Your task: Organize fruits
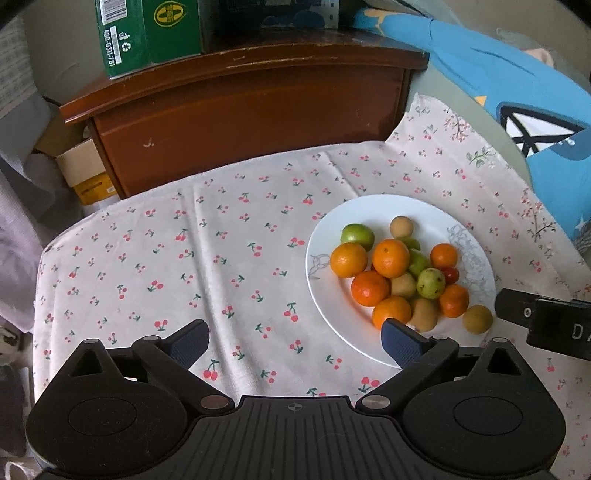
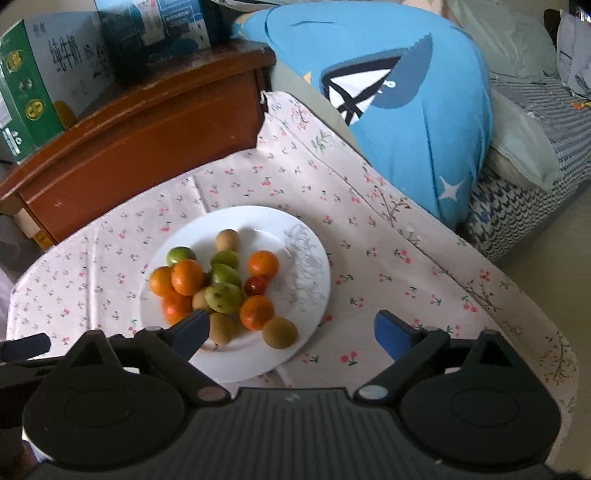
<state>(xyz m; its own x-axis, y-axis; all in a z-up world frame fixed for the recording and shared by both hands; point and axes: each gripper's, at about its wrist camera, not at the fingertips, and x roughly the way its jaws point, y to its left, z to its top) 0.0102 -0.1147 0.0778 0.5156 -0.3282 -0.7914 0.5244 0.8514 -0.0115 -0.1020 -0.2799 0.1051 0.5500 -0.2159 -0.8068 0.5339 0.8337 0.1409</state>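
Observation:
A white plate (image 1: 476,236) (image 2: 306,258) rests on a cherry-print cloth and holds a pile of fruit: several oranges (image 1: 390,257) (image 2: 187,277), green fruits (image 1: 357,235) (image 2: 224,297), brown round fruits (image 1: 477,319) (image 2: 279,332) and one small red fruit (image 1: 451,274) (image 2: 255,285). My left gripper (image 1: 295,341) stands open over bare cloth left of the plate, its right finger at the plate's near rim. My right gripper (image 2: 291,332) is open above the plate's near right edge, nothing gripped. Part of the right gripper (image 1: 543,317) shows at the left view's right edge.
The cherry-print cloth (image 1: 184,258) (image 2: 406,266) covers a low table. Behind stands a brown wooden cabinet (image 1: 240,110) (image 2: 140,147) carrying a green carton (image 1: 147,33) (image 2: 26,107). A big blue plush cushion (image 1: 517,85) (image 2: 406,110) lies at the back right, beside bedding (image 2: 535,147).

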